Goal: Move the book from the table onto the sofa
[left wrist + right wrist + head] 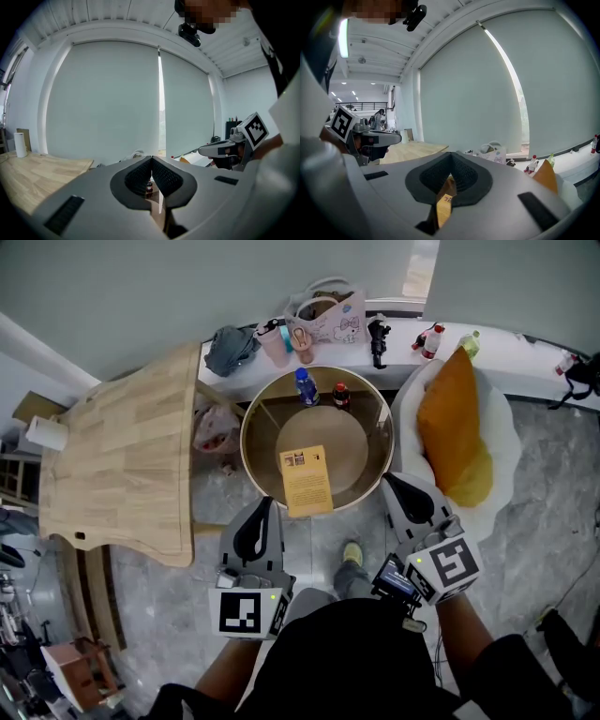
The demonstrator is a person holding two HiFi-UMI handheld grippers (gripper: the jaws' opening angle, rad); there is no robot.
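Note:
A yellow book [307,480] lies flat on the round wooden table [361,451], at its near edge. In the head view my left gripper [268,503] hovers just left of the book's near corner, jaws shut and empty. On the other side my right gripper [387,480] sits to the right of the book by the table's rim, also shut on nothing. The white round sofa [499,423] with an orange cushion [452,427] stands right of the table. Through the slit under the right gripper [450,164] a strip of the book [445,200] shows. The left gripper [152,159] points over the table.
A blue bottle [306,386] and a dark bottle [341,395] stand at the table's far side. A large wooden tabletop [122,460] with a paper roll [47,432] lies to the left. Bags and bottles line the windowsill [525,348]. The person's foot [352,554] is under the table's near edge.

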